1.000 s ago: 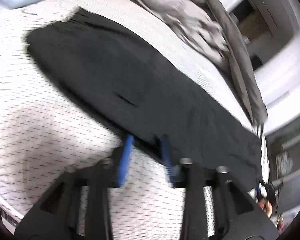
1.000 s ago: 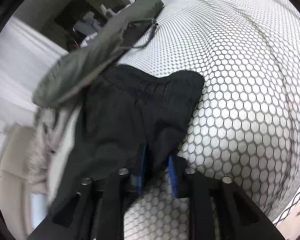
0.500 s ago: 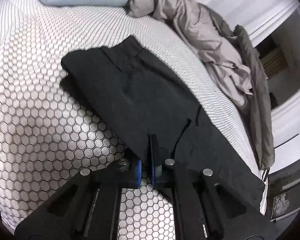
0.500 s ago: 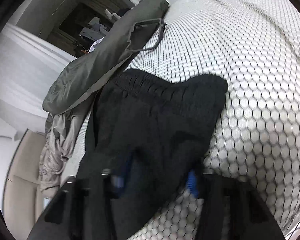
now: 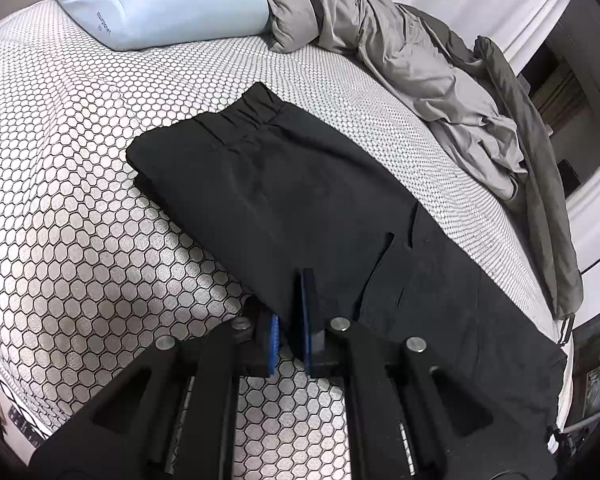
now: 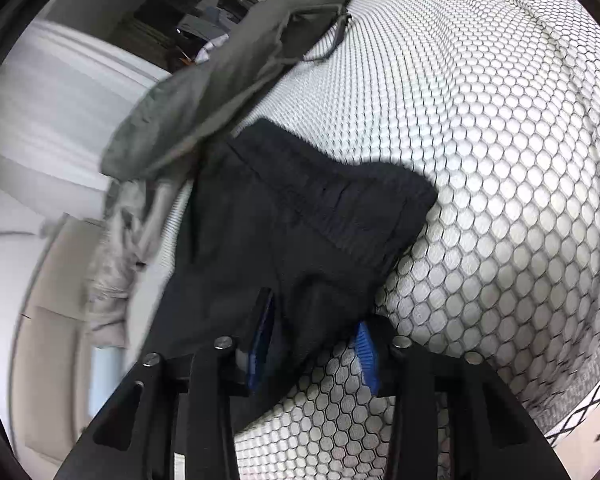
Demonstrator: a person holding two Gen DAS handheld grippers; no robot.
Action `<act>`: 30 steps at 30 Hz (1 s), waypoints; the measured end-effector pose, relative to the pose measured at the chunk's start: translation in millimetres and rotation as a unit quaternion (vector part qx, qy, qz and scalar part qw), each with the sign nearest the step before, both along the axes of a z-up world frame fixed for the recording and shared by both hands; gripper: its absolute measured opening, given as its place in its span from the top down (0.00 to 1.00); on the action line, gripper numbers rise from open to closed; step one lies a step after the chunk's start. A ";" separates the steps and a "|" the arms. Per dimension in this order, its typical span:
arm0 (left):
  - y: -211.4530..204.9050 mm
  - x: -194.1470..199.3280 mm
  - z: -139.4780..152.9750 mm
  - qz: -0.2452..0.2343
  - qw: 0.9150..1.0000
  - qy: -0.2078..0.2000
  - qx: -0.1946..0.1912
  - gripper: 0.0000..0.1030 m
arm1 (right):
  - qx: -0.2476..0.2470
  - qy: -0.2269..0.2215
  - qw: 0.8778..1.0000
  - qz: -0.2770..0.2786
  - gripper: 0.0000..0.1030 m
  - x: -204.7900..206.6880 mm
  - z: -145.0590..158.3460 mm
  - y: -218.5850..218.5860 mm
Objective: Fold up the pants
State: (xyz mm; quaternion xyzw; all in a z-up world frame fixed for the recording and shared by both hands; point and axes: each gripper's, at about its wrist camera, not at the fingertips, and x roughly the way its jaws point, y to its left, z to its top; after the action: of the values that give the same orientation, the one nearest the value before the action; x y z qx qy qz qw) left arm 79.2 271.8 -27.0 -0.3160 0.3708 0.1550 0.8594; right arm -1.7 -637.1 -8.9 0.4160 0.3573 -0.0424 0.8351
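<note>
Black pants (image 5: 292,184) lie folded lengthwise on a bed with a white honeycomb-patterned cover (image 5: 80,240). The elastic waistband (image 5: 252,110) points toward the pillow. My left gripper (image 5: 290,320) is shut on the near long edge of the pants, blue pads pinching the cloth. In the right wrist view the same pants (image 6: 300,220) lie bunched, an elastic band (image 6: 324,188) across them. My right gripper (image 6: 312,332) is open, its blue pads on either side of a fold of the cloth.
A light blue pillow (image 5: 160,0) sits at the head of the bed. A crumpled grey duvet (image 5: 420,52) runs along the far side and also shows in the right wrist view (image 6: 228,76). The bed edge is close on the right (image 6: 572,412).
My left gripper closed on the pants edge and pulled back, so more of the bed and the pillow show. My right gripper opened from its grip on the cloth.
</note>
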 end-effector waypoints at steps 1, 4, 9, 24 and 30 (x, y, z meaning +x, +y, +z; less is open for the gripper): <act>0.4 1.6 -0.6 0.002 1.000 0.000 -0.004 0.96 | -0.002 -0.014 1.000 -0.028 0.43 -2.6 2.5 -6.6; 2.7 4.2 -5.5 0.005 1.000 0.005 -0.011 0.96 | 0.019 -0.023 0.997 -0.065 0.50 1.3 -7.1 -19.5; 1.5 9.5 -8.2 0.007 1.000 0.000 -0.015 0.96 | -0.018 -0.042 0.996 -0.071 0.89 -5.7 10.6 -16.9; -39.1 -3.7 41.3 -0.016 0.995 -0.046 0.089 0.17 | -0.130 -0.022 0.991 0.003 0.23 17.8 54.4 -13.9; -85.6 29.0 34.3 -0.114 0.990 -0.042 0.075 0.01 | -0.168 -0.013 0.978 0.126 0.18 100.7 51.8 -8.5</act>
State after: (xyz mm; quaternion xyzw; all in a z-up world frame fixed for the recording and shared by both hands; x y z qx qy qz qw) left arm 108.3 186.2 7.3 -0.2129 0.3555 0.0699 0.9074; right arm 99.0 -645.6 42.8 0.2218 0.3838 0.0095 0.8963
